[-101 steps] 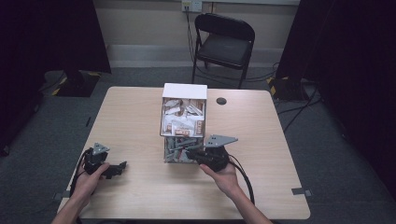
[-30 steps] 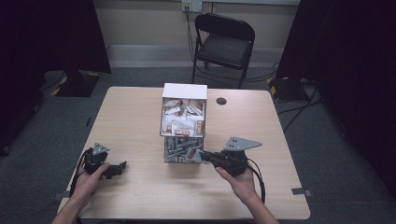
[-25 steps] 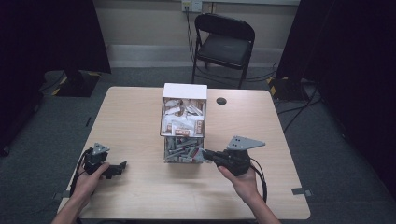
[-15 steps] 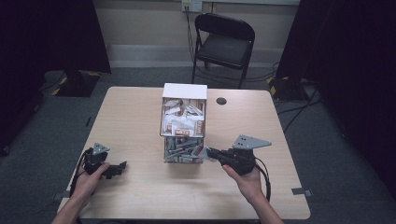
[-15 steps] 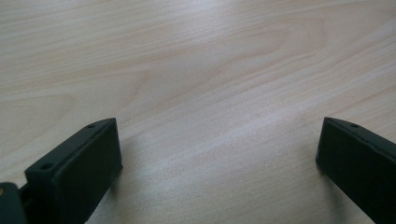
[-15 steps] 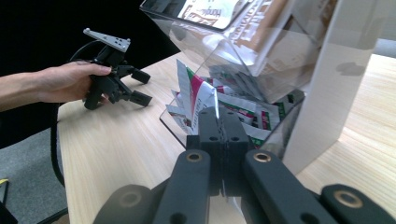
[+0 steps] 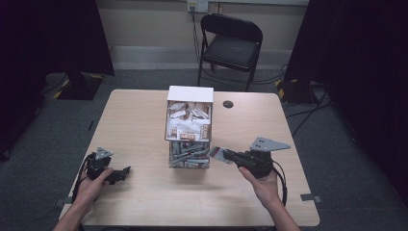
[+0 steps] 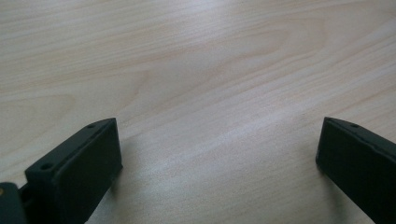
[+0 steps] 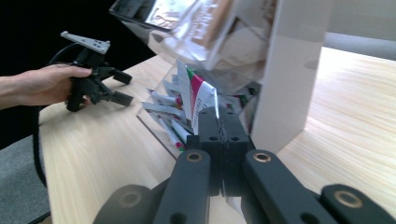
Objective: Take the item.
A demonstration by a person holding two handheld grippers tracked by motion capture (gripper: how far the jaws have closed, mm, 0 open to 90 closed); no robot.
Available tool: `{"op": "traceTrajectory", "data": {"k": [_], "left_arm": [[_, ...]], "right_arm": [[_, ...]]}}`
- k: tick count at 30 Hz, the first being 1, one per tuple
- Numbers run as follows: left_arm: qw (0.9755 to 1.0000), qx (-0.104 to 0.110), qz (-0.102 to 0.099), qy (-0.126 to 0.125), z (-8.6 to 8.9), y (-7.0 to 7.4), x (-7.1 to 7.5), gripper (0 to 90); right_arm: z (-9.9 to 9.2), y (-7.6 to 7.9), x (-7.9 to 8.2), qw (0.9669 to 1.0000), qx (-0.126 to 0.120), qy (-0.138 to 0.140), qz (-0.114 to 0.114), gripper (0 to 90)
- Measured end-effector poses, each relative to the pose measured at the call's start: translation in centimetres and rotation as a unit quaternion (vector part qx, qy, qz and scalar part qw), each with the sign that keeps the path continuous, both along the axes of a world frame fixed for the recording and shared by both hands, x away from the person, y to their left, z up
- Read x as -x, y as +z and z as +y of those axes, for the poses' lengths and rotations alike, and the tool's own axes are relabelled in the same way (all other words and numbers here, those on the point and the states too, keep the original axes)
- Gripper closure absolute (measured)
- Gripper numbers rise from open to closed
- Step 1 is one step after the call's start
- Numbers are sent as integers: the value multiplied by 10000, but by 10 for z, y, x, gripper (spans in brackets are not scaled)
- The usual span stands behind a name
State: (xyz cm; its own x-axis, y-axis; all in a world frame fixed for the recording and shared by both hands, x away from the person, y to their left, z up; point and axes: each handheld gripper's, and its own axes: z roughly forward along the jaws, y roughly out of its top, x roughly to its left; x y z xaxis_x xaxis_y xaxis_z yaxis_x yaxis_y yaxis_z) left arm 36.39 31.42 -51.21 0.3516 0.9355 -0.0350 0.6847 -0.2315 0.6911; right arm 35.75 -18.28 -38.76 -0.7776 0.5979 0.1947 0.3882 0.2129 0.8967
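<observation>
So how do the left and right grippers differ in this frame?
The left gripper has its jaws wide apart with bare table between them; the right gripper is shut on a packet. The left sits low by the table's near left edge; the right points at the clear dispenser mid-table. Both are hand-held.

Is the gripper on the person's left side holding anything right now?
No: in the left gripper view the left gripper has its two black jaws spread wide apart, with nothing but bare wooden table between them.
</observation>
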Motion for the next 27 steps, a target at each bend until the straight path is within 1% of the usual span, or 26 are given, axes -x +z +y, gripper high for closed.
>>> {"op": "traceTrajectory", "data": {"k": [6, 12, 16, 21, 27], "left_arm": [[10000, 1, -1, 0, 0, 0, 0, 0], [10000, 3, 0, 0, 0, 0, 0, 0], [10000, 4, -1, 2, 0, 0, 0, 0], [10000, 3, 1, -1, 0, 0, 0, 0], [10000, 4, 0, 1, 0, 0, 0, 0]], "right_arm": [[-11, 1, -9, 9998, 20, -200, 19, 900], [-19, -2, -19, 9993, 81, -357, 71, 900], [-21, -8, -27, 9988, 127, -448, 139, 900], [-22, -19, -37, 9978, 240, -564, 249, 900], [-18, -33, -47, 9964, 397, -639, 383, 900]]}}
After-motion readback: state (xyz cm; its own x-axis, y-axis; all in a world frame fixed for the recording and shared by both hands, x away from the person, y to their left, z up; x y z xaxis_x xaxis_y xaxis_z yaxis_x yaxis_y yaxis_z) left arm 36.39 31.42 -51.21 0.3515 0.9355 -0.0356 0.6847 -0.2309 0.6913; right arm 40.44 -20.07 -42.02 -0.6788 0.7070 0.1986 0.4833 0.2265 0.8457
